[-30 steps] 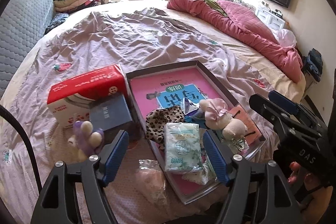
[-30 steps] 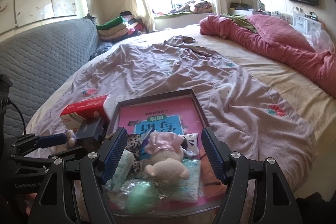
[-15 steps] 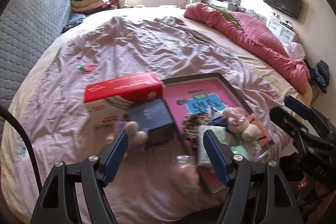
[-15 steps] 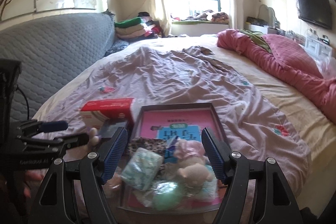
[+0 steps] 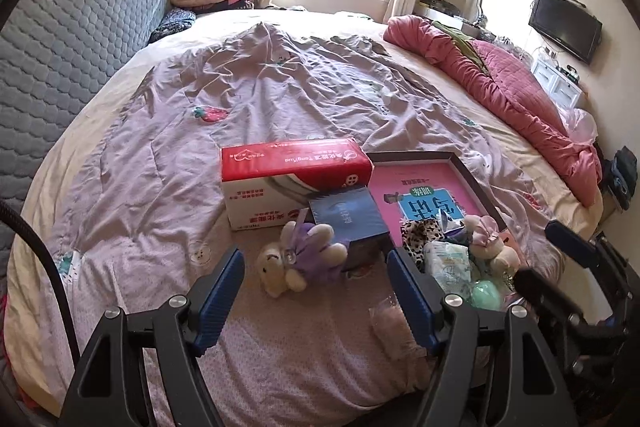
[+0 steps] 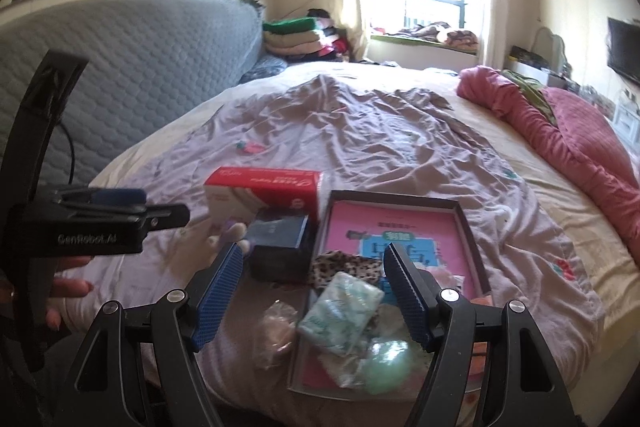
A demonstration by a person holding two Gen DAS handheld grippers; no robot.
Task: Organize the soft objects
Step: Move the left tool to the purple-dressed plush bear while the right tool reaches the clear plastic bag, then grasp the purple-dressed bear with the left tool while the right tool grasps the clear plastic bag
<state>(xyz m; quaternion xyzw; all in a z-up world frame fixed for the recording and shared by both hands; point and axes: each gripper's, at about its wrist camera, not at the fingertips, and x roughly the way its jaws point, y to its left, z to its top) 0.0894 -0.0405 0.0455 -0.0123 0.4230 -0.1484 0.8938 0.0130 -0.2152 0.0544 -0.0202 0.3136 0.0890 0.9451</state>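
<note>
the small plush bunny in a purple dress with cream ears and feet (image 5: 298, 259) is lying on the lilac quilted bedspread (image 5: 160, 187), outside the shallow dark-rimmed box lid with a pink booklet lining it (image 5: 472, 179), and it is now sitting squarely between the blue pads of the left gripper (image 5: 316, 291). a second ago that same view was centred on the tray's contents, with the bunny off at the lower left edge; both views are sliding leftward across the bed, so the aim is shifting from the tray to the stray toy. nothing on the bed itself is moving.

the left gripper's jaws are standing spread and empty, well short of the bunny. the right gripper (image 6: 312, 287) is likewise spread and holding nothing, hovering over the near end of the tray.

already resting in the tray are a leopard-print fabric piece (image 5: 422, 233), a pale green soft tissue pack (image 5: 448, 263), a second small plush toy with a pink bow (image 5: 486, 239) and a mint-green ball (image 5: 486, 293). just left of the tray a dark blue square box (image 5: 348, 219) is leaning against a red and white tissue carton (image 5: 292, 179), and the bunny is touching the blue box. a clear crinkled packet (image 5: 390, 319) is also lying loose beside the tray's near corner.

judging from this, the bunny looks like the next pick, with the packet still to follow.
</note>
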